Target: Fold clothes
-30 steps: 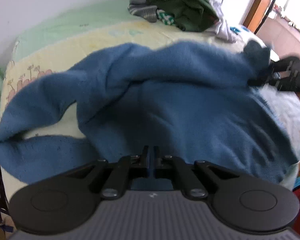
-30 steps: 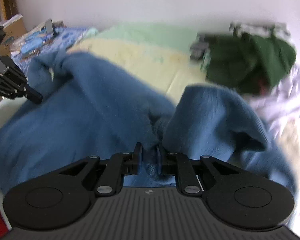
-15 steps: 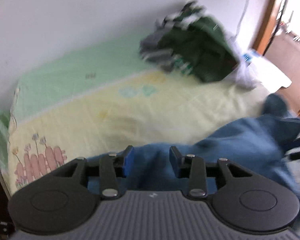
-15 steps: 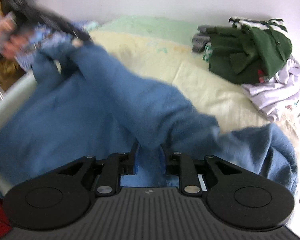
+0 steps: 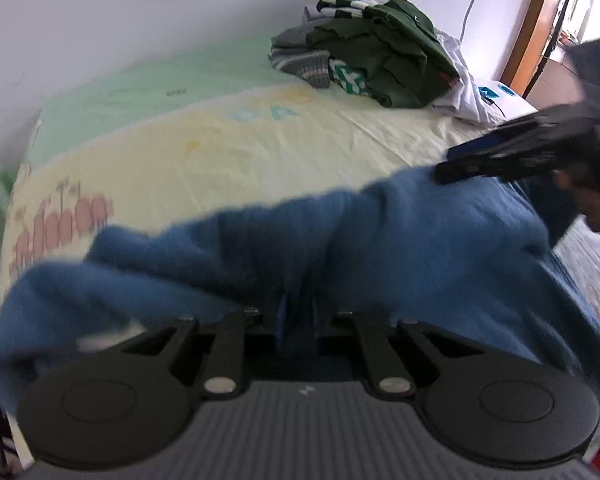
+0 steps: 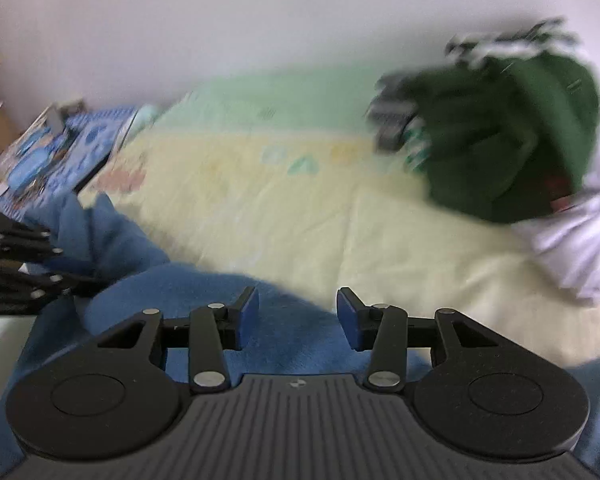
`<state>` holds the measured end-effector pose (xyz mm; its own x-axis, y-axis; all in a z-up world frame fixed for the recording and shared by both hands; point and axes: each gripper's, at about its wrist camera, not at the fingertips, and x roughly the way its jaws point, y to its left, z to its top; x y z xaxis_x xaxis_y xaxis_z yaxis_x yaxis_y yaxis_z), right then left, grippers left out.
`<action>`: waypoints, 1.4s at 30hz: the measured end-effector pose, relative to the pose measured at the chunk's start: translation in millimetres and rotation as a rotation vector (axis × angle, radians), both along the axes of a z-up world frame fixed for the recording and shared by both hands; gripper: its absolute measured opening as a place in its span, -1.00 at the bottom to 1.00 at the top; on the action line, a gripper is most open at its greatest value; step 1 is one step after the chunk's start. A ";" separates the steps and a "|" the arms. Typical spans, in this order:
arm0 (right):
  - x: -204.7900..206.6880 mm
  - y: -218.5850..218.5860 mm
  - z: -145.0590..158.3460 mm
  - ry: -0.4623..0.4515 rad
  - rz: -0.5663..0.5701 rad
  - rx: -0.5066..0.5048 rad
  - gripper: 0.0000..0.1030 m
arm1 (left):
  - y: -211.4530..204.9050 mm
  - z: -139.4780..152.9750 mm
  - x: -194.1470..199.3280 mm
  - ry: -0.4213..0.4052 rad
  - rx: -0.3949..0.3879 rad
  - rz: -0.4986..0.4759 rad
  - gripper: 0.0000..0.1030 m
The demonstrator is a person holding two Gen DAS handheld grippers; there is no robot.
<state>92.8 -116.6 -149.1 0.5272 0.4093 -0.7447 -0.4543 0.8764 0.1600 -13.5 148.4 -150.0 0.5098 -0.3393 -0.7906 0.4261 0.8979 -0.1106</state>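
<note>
Blue garment [image 5: 420, 240] pinched in left tongs [image 5: 298, 316]; right tongs [image 6: 298, 316] spread above it.

Left wrist view: the sweater [image 5: 420, 248] lies across the near half of the bed [image 5: 228, 152], spread from 9 o'clock to 3 o'clock. The left gripper [image 5: 298, 320] sits at 6 o'clock, a fold of the sweater between its fingers. The right gripper [image 5: 512, 152] is at 2 o'clock, over the sweater's far edge. The clothes pile [image 5: 372, 64] rests on the bed at 1 o'clock, behind the sweater and apart from it.
</note>
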 end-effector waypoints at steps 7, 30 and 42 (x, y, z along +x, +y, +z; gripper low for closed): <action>-16.7 11.7 6.5 -0.050 0.127 -0.023 -0.90 | 13.0 -8.6 -31.9 0.032 -0.048 0.013 -1.00; -147.3 -8.0 18.5 -0.024 0.210 0.008 -0.79 | -26.9 -2.3 38.2 0.009 0.052 -0.287 0.54; -108.1 -25.8 3.3 0.066 0.012 0.094 -0.22 | -22.3 15.2 6.0 -0.035 0.099 -0.334 0.43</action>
<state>-15.3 -142.4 -145.8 0.4729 0.4849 -0.7357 -0.4499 0.8508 0.2715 -7.5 126.1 -134.8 0.4110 -0.4144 -0.8120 0.7004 0.7137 -0.0097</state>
